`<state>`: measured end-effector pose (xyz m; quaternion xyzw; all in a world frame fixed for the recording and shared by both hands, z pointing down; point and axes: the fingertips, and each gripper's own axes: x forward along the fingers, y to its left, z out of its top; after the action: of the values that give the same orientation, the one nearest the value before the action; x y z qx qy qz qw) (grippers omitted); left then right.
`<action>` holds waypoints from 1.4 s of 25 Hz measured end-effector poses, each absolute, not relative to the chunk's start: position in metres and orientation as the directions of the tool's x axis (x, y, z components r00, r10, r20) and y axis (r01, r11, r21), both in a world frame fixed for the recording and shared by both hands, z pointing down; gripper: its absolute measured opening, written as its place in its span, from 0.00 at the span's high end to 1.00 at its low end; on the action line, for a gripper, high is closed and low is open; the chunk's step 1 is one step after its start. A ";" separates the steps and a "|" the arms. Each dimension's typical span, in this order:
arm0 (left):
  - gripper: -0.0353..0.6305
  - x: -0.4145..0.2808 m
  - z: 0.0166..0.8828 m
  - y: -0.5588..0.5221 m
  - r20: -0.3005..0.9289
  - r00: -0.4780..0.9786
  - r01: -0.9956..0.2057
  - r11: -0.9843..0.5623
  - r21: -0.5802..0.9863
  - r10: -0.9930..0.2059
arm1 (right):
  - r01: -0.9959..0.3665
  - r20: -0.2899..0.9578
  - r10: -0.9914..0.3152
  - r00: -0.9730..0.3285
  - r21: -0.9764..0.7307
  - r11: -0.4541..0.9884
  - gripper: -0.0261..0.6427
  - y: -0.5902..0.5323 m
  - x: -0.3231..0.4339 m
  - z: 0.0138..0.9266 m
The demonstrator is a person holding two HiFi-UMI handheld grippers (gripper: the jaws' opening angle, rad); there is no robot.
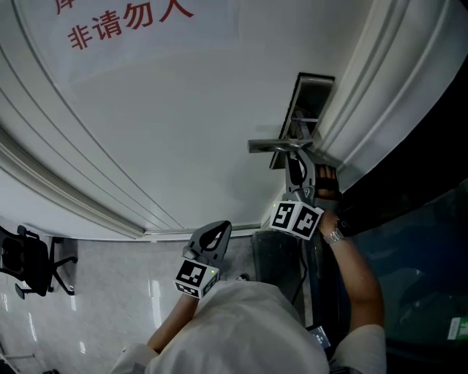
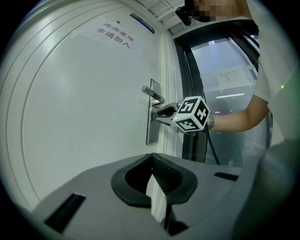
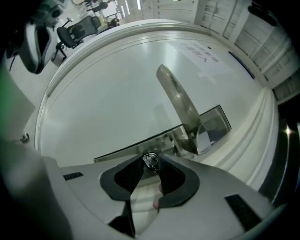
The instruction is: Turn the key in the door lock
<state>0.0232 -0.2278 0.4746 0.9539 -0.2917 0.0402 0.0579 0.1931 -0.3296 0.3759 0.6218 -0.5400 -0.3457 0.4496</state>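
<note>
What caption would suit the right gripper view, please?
Right gripper pinches the key beside the lever handle.

White door (image 1: 183,131) with red lettering (image 1: 124,22), silver handle (image 3: 180,103), and grey right tongs (image 3: 151,159) with black pads (image 3: 124,176).

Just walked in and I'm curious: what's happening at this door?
A person holds a gripper in each hand at a white door. The right gripper is at the lock plate, below the lever handle, with its jaws pinched on the key in the lock. The left gripper hangs back from the door, jaws together and empty.
</note>
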 end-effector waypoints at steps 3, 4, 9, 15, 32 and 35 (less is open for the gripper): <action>0.94 0.028 0.473 -0.227 0.107 0.835 -0.548 -0.832 0.088 -0.539 | -0.461 0.062 -0.980 0.191 0.887 -0.034 0.82 -0.330 0.195 0.374; 0.94 0.029 0.473 -0.227 0.105 0.838 -0.544 -0.835 0.087 -0.535 | -0.502 0.065 -0.979 0.192 0.864 -0.041 0.82 -0.330 0.195 0.374; 0.94 0.034 0.474 -0.226 0.110 0.847 -0.530 -0.844 0.086 -0.521 | -0.657 0.081 -0.978 0.192 0.751 -0.067 0.82 -0.330 0.196 0.370; 0.94 0.036 0.477 -0.228 0.114 0.846 -0.531 -0.843 0.082 -0.521 | -0.843 0.126 -0.981 0.146 0.534 -0.057 0.83 -0.331 0.199 0.367; 0.94 0.041 0.474 -0.227 0.114 0.846 -0.531 -0.844 0.075 -0.522 | -0.988 0.141 -0.988 0.060 -0.133 -0.079 0.94 -0.334 0.211 0.372; 0.94 0.040 0.474 -0.227 0.113 0.843 -0.535 -0.842 0.073 -0.525 | -0.919 0.128 -0.992 0.008 -0.390 -0.057 0.94 -0.334 0.213 0.375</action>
<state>0.0397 -0.2266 0.4740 0.9587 -0.2764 0.0445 0.0508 0.2130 -0.3343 0.3752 0.7030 -0.6796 0.1856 -0.0977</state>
